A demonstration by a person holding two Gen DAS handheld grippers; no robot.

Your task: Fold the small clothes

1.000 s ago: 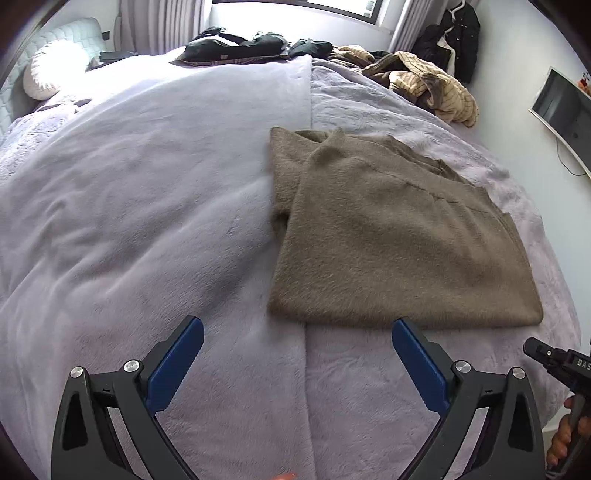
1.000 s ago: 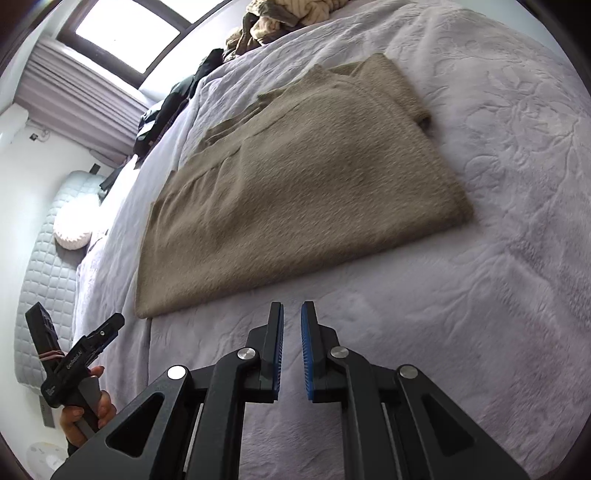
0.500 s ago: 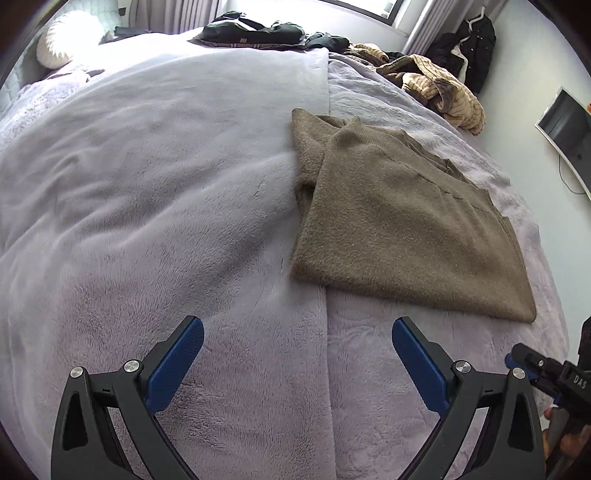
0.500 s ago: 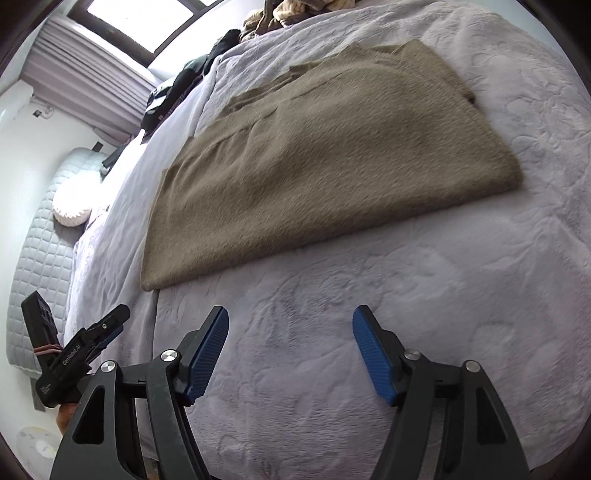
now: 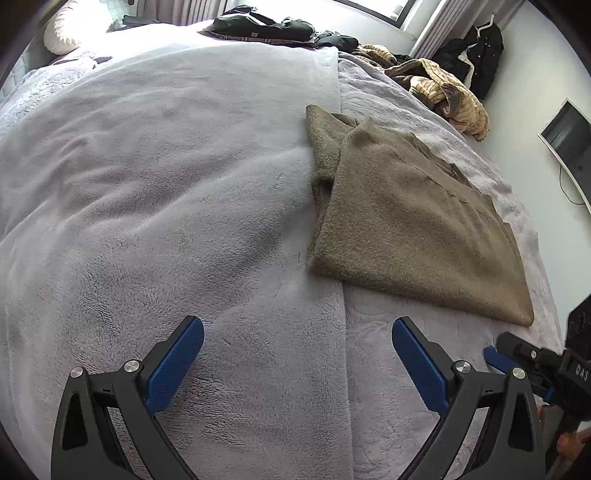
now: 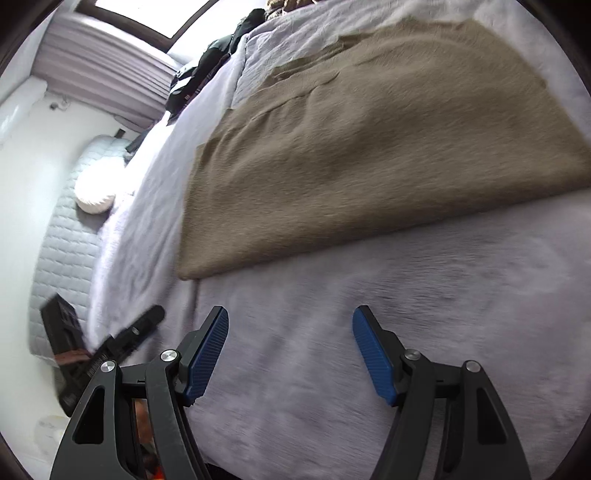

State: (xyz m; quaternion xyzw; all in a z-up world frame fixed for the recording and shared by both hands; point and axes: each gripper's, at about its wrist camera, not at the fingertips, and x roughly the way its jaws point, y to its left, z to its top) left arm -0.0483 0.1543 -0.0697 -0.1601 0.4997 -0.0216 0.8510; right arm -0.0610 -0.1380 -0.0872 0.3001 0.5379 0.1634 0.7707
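Note:
A brown knitted garment lies folded flat on the lilac bed cover; it also shows in the right wrist view, large and a little blurred. My left gripper is open and empty, over the bed short of the garment's near left corner. My right gripper is open and empty, over the bed just short of the garment's near edge. The right gripper shows at the right edge of the left wrist view, and the left gripper at the lower left of the right wrist view.
A heap of beige striped and brown clothes and dark clothes lie at the far end of the bed. A white pillow is at the far left. A dark jacket hangs on the wall; a screen is at right.
My right gripper went from shut to open and has moved closer to the garment's near edge. My left gripper stayed open and drifted left, so the garment sits further right.

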